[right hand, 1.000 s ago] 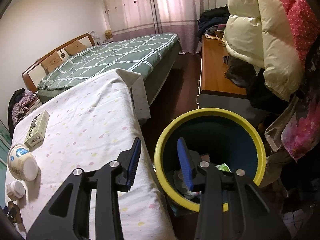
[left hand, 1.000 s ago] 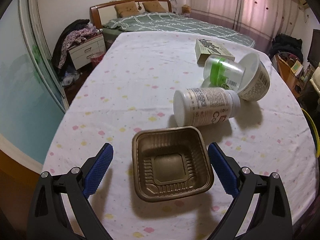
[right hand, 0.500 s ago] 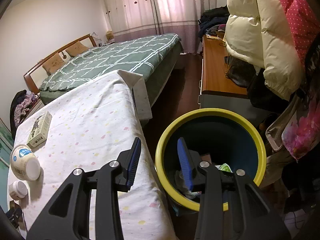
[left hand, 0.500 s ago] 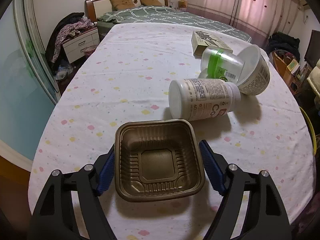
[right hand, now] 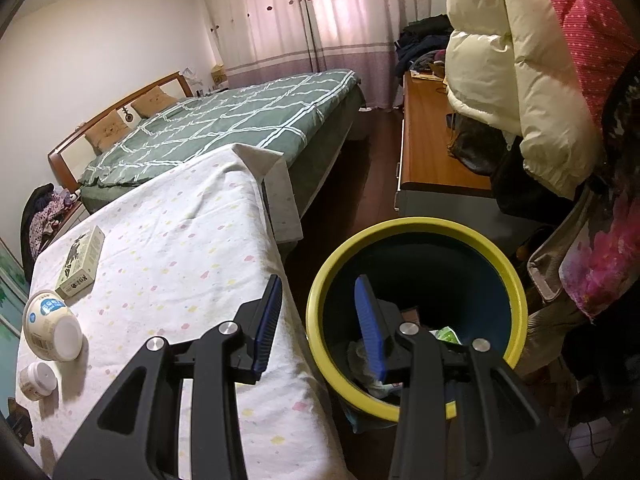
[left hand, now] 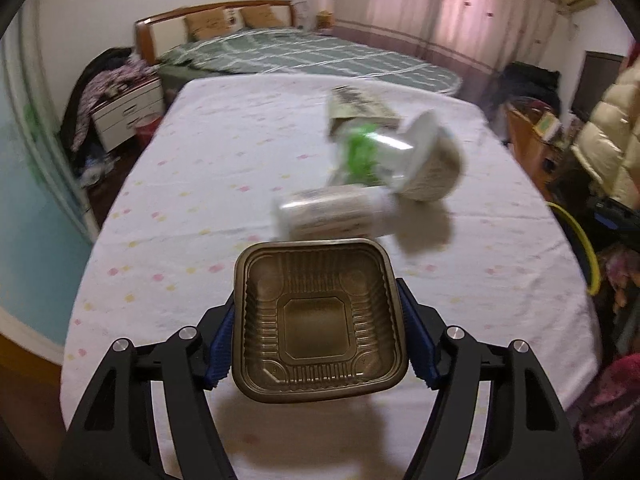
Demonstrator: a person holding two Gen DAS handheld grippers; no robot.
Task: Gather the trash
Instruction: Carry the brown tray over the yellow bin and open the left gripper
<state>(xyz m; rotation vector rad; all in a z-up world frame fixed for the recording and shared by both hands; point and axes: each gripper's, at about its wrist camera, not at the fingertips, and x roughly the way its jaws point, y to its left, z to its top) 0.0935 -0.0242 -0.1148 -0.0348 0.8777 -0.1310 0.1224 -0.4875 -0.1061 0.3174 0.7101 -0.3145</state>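
Observation:
My left gripper (left hand: 318,332) is shut on a brown square plastic tray (left hand: 316,322), its blue pads against the tray's two sides, held above the table. Behind it lie a white bottle (left hand: 336,218) on its side, a green-labelled clear cup (left hand: 368,152), a white paper bowl (left hand: 430,164) and a small carton (left hand: 360,106), all blurred. My right gripper (right hand: 318,320) is open and empty, over the near rim of a yellow-rimmed bin (right hand: 416,308) with trash inside. The bowl (right hand: 50,326), carton (right hand: 82,262) and bottle (right hand: 36,378) show at the right wrist view's left.
The table (left hand: 240,152) has a white dotted cloth. A green bed (right hand: 224,120) stands beyond it. A wooden desk (right hand: 428,152) and hanging jackets (right hand: 520,60) are right of the bin. A nightstand (left hand: 128,114) with clothes stands at far left.
My left gripper closed on the brown tray and lifted it off the table; the view swung with blur. My right gripper stayed open over the bin.

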